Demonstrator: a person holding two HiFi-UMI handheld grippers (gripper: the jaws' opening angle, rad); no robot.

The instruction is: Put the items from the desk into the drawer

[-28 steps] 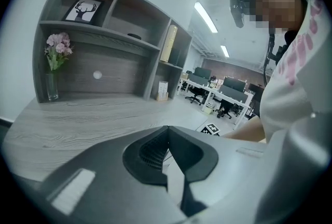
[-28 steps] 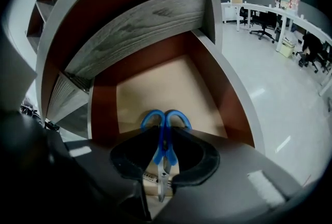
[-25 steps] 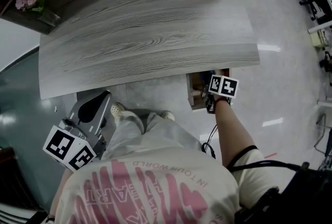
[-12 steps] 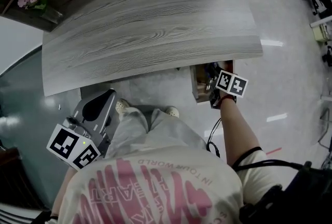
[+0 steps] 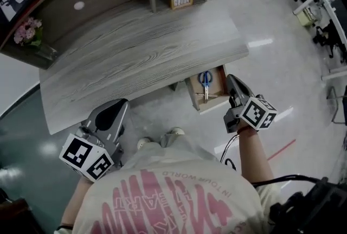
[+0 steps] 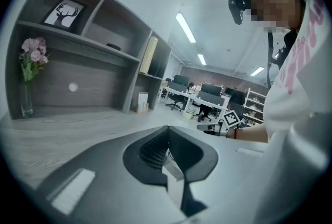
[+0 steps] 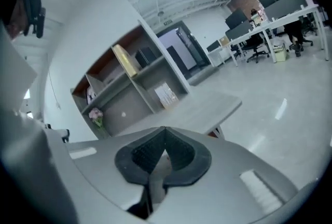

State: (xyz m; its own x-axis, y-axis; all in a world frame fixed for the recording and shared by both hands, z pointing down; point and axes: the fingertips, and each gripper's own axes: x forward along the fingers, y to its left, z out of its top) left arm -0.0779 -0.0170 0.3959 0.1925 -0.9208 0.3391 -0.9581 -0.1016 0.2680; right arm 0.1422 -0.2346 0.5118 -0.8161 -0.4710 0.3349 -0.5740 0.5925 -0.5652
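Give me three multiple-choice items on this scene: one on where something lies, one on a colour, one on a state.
1. Where do the scissors lie?
A. on the desk top
B. on the floor
C. in the drawer

2. What colour are their handles?
A. red
B. blue
C. yellow

3. How does the drawer stand?
A. pulled open
B. pushed shut
C. lifted out onto a shelf

Key:
1 C, the head view shows them lying inside the drawer's walls.
2 B, both finger loops are blue.
3 A, its inside shows from above in the head view.
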